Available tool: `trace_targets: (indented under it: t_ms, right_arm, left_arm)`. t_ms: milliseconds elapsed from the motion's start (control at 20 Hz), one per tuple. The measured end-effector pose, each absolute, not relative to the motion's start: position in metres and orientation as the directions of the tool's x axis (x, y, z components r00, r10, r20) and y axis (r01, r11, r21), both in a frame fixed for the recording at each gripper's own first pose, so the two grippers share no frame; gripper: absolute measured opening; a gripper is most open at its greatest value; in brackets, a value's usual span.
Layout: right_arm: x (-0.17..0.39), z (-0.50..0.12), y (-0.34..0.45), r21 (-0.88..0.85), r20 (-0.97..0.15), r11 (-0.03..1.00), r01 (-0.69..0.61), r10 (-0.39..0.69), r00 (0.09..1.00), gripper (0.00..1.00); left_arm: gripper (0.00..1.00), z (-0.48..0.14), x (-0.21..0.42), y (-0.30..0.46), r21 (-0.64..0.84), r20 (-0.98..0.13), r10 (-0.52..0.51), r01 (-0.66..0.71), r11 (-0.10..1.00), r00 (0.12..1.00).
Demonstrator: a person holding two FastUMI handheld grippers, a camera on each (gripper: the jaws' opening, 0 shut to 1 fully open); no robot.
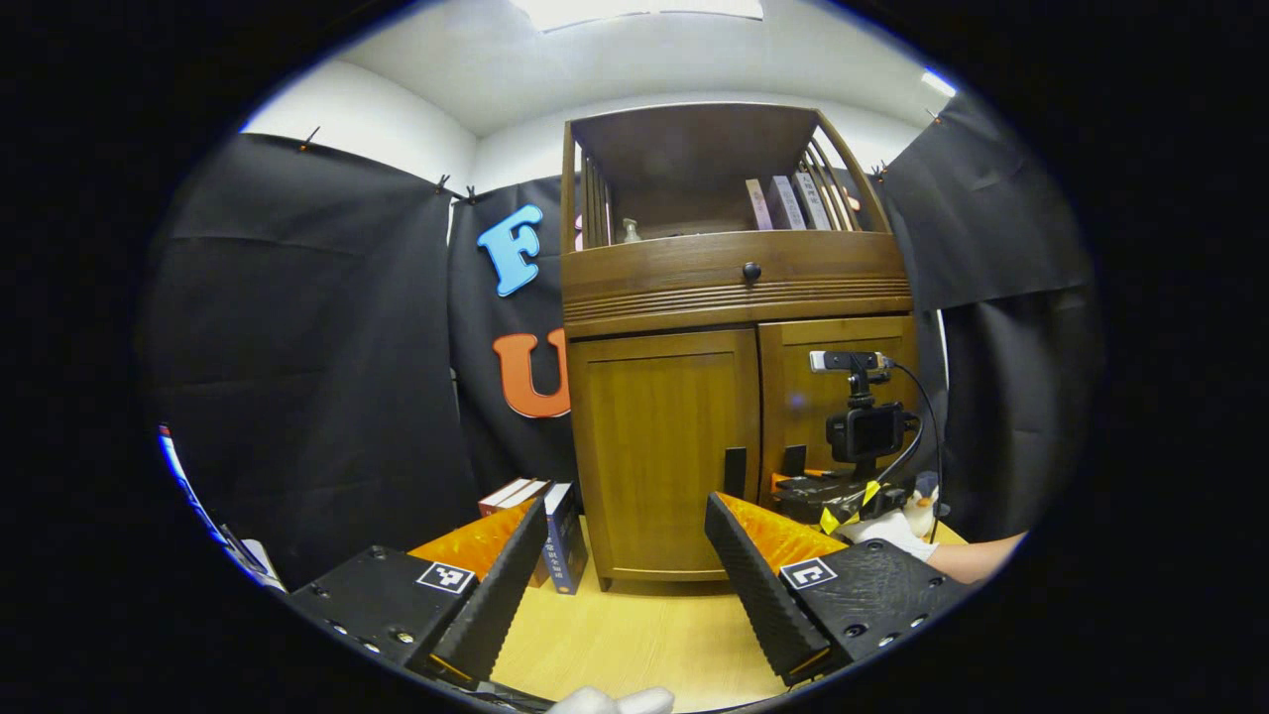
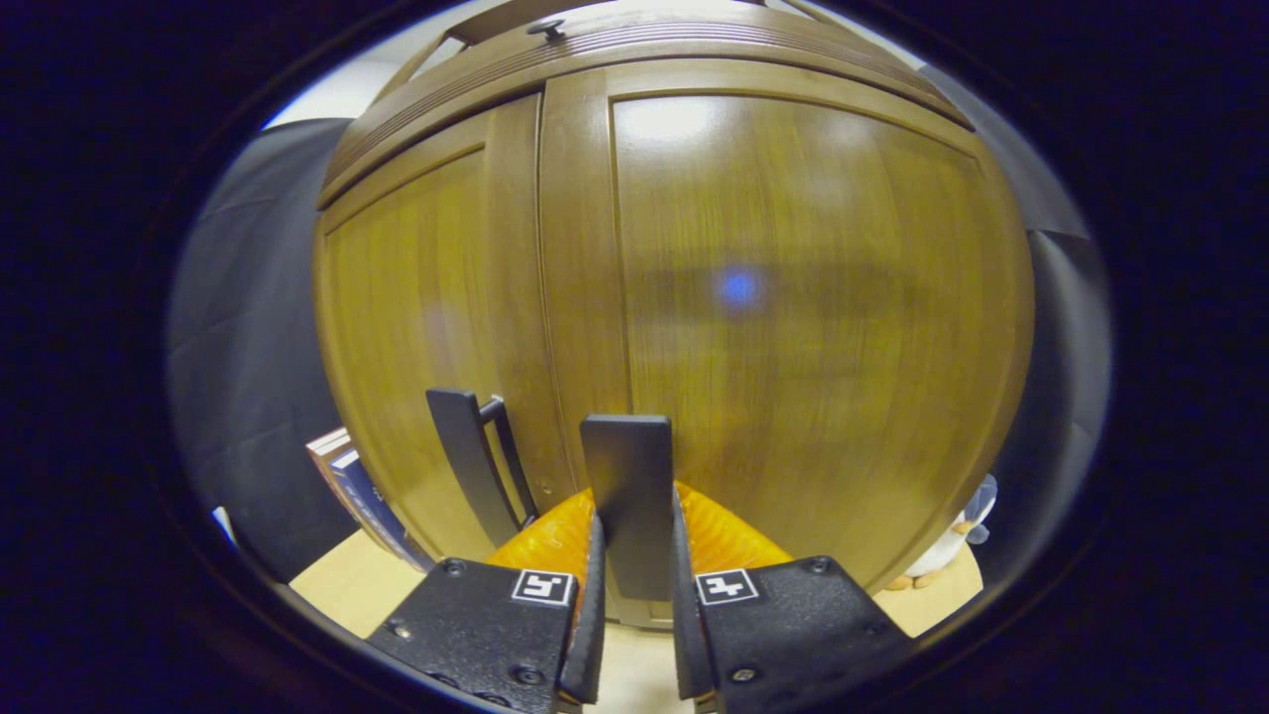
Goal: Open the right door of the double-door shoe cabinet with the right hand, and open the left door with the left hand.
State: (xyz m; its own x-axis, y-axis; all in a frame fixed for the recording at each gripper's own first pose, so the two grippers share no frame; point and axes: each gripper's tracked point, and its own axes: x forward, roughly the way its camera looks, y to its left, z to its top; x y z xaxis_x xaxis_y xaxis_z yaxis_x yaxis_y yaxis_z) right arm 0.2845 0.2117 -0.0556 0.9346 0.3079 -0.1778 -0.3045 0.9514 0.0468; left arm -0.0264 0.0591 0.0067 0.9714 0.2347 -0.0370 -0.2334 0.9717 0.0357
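Note:
The brown wooden shoe cabinet stands ahead with its left door and right door both shut. Each door carries a flat dark handle near the centre seam: the left handle and the right handle. My left gripper is open, held back from the left door with nothing between its fingers. In the right gripper view, my right gripper is shut on the right handle, close against the right door. The left handle stands free beside it.
Several books lean on the light wooden floor left of the cabinet. A small penguin toy sits at its right foot. A gloved hand holds the right gripper. Above the doors are a drawer knob and shelf books.

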Motion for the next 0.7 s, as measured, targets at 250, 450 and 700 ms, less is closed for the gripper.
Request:
trace_targets:
  t_ms: [250, 450, 700]
  right_arm:
    - [0.247, -0.059, 0.198, 0.035, -0.169, 0.946, -0.324, 0.325, 0.931, 0.31]
    - [0.218, -0.062, 0.183, 0.021, -0.167, 0.949, -0.315, 0.314, 0.935, 0.31]
    - [0.181, -0.067, 0.156, 0.028, -0.163, 0.956, -0.292, 0.293, 0.942, 0.31]
  left_arm:
    - [1.00, 0.003, -0.030, 0.054, 0.056, -0.042, 0.195, -0.192, 0.980, 0.980]
    - [0.96, 0.001, -0.037, 0.046, 0.044, -0.037, 0.158, -0.156, 0.987, 0.987]
    - [0.96, -0.001, -0.045, 0.036, 0.041, -0.029, 0.107, -0.106, 0.994, 0.994]
